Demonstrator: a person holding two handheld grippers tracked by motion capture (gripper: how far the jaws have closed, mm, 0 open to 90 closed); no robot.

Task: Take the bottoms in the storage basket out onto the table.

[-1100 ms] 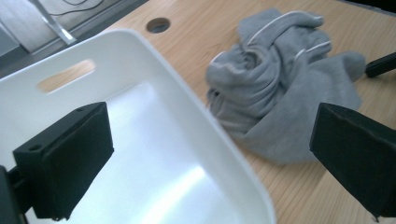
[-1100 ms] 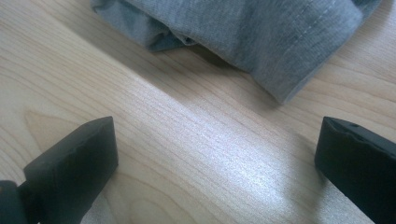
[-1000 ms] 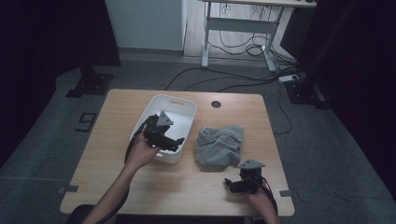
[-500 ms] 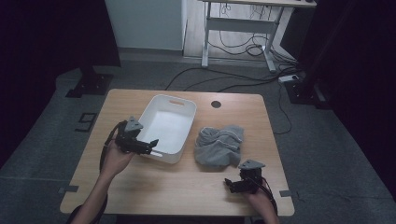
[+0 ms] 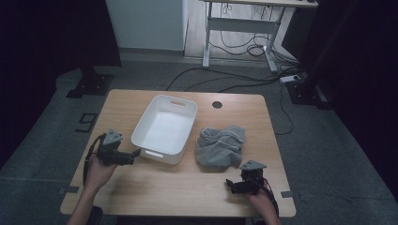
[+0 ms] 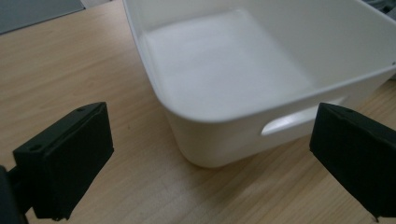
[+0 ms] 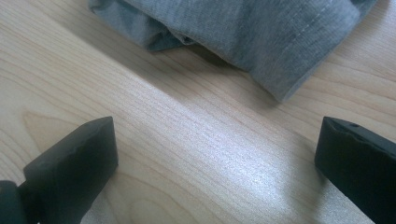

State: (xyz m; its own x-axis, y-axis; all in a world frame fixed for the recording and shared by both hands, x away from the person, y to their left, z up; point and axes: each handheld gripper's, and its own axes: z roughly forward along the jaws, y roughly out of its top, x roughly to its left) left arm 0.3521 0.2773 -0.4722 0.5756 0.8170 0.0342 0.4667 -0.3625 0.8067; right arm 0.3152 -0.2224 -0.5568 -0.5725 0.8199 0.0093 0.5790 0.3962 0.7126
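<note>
**Empty bin, garment waiting on the bench**

Wooden bench (image 5: pixel 155 187), bare apart from two things. White plastic bin (image 5: pixel 164 127) at its middle-left, nothing inside, handle slot facing the person. Crumpled grey garment (image 5: pixel 220 146) just right of the bin, apart from it, flat on the wood. Left claw (image 5: pixel 136 153) just off the bin's near-left corner, spread wide, gripping nothing; in the left gripper view the bin (image 6: pixel 252 79) between and beyond both jaws. Right claw (image 5: pixel 230 183) near the bench's front edge, a little short of the garment, likewise wide apart and empty; in the right gripper view a hemmed edge of the garment (image 7: pixel 261 37) just ahead.

By the look of it, barely begun: garment not yet gripped, not yet lifted, not yet in the bin.

Hard to judge: kind of garment, given the folds; far side of the bin cut off in the left gripper view.
</note>
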